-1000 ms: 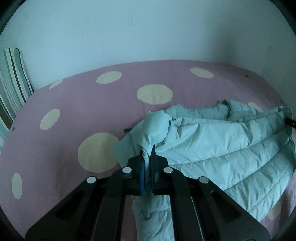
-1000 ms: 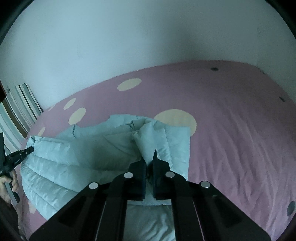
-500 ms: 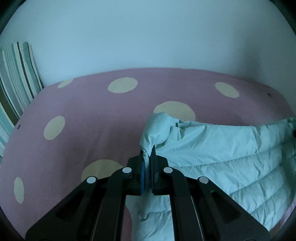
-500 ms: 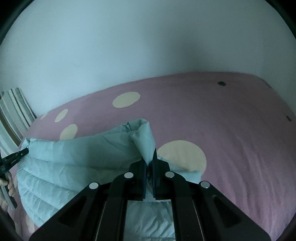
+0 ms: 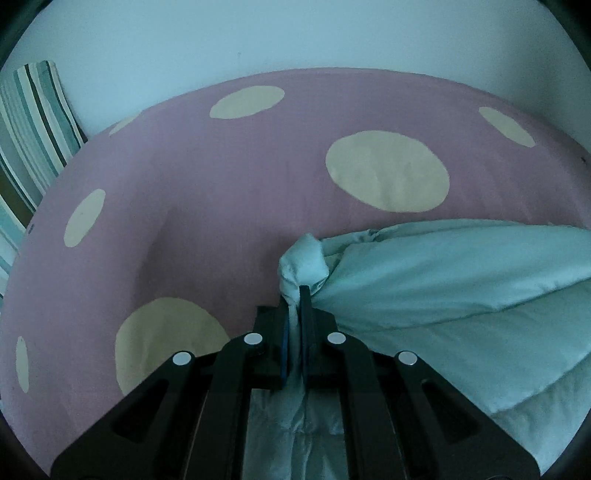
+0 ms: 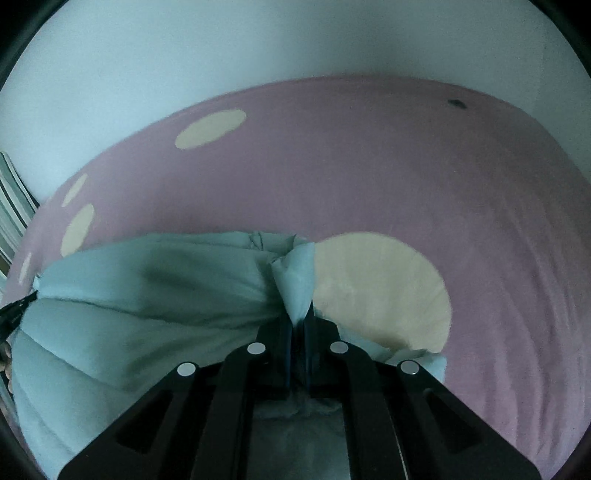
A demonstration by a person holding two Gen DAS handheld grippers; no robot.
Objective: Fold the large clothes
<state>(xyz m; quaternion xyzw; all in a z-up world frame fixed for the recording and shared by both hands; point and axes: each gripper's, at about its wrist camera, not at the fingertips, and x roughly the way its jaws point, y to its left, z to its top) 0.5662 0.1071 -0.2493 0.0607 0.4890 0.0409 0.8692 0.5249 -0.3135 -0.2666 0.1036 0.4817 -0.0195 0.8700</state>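
A pale teal quilted jacket (image 5: 461, 302) hangs stretched between my two grippers above the bed. My left gripper (image 5: 294, 295) is shut on a bunched corner of it, with the fabric spreading to the right. In the right wrist view the jacket (image 6: 147, 302) spreads to the left, and my right gripper (image 6: 298, 314) is shut on its other corner. The tip of the left gripper (image 6: 18, 306) shows at the far left edge there, holding the jacket's far end.
The bed has a pink sheet with cream dots (image 5: 258, 177), also seen in the right wrist view (image 6: 406, 177). A striped pillow (image 5: 33, 122) leans at the left by the white wall (image 5: 295, 33).
Both grippers have lifted the jacket and drawn it towards me, stretching it taut. The crumpled heap on the bed has gone, and more bare sheet shows beyond the jacket.
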